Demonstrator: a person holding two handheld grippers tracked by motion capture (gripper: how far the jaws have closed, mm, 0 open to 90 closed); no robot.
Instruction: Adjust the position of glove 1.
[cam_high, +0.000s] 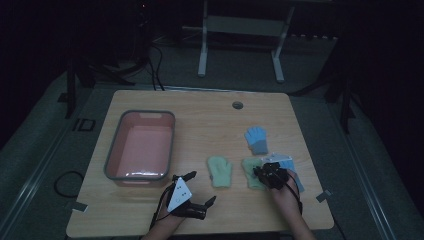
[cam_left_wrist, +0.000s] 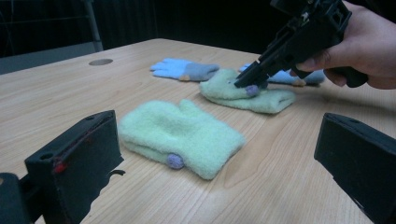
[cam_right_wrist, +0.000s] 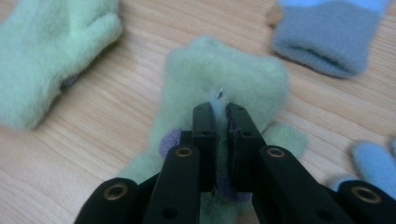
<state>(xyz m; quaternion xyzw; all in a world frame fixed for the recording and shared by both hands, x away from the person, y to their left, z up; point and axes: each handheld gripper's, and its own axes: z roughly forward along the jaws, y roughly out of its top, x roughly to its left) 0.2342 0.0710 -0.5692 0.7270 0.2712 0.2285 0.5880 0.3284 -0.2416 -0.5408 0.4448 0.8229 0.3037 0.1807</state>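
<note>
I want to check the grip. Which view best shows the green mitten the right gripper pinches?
The right gripper view: the jaws of the right gripper pinch the green mitten close up. The left gripper view shows it sideways; the high view, half hidden.

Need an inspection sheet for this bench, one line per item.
Surface: light wooden table, round grommet hole near far edge.
Job's things: two pale green fleece mittens, one free, one pinched.
Clutter: pink plastic tub; two blue-and-grey knitted gloves.
Grippers: left gripper open, facing the free mitten; right gripper shut on the pinched mitten's fleece.
Cables: black loop on the floor at left.
Surroundings: dark room, white metal frame behind.
</note>
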